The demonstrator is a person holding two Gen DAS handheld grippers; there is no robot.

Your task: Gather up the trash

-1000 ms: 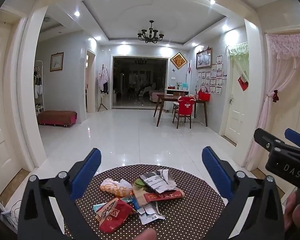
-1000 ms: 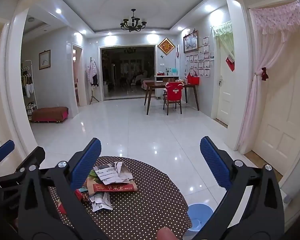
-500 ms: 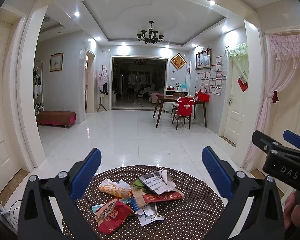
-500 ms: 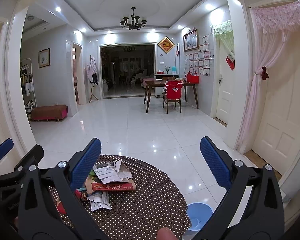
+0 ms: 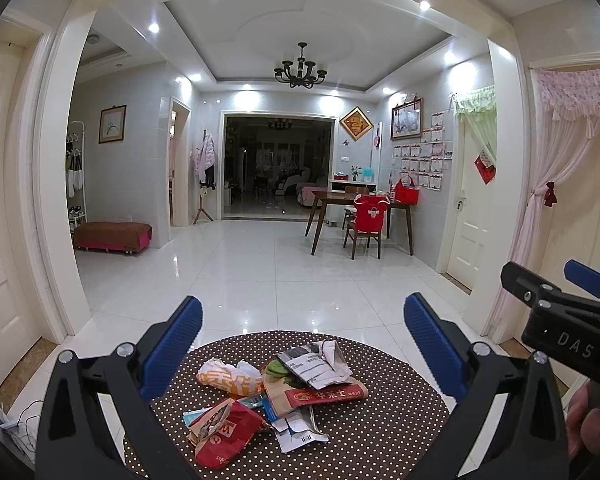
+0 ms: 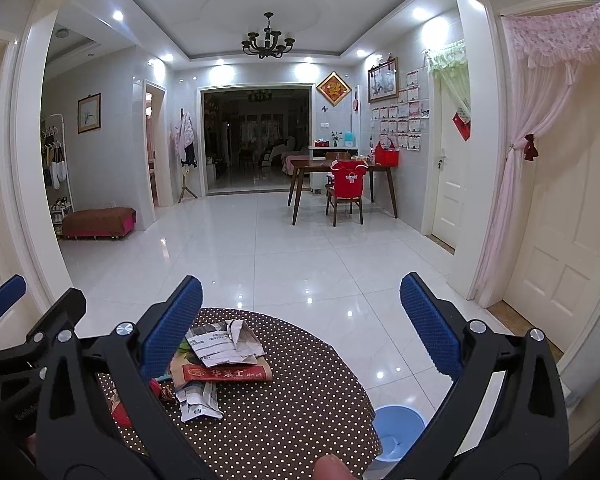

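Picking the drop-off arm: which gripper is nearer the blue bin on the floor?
Right. The right gripper hovers over the table edge just above the blue bin; the left gripper hangs over the trash pile, farther left.

The left gripper [image 5: 302, 344] hangs over a round table [image 5: 380, 436] in a brown polka-dot cloth, its blue-padded jaws spread wide with nothing between them. Below and ahead of the fingers lies a trash pile — a red wrapper [image 5: 222, 434] nearest the tool, an orange-and-white wrapper [image 5: 230, 378] toward the left finger, crumpled printed paper [image 5: 316, 364] farthest out, a red-labelled brown bag [image 5: 320, 394] beneath it, and a torn white scrap [image 5: 298, 430]. Off to the right, the right gripper [image 5: 568, 292] juts in — its jaw state is unclear.
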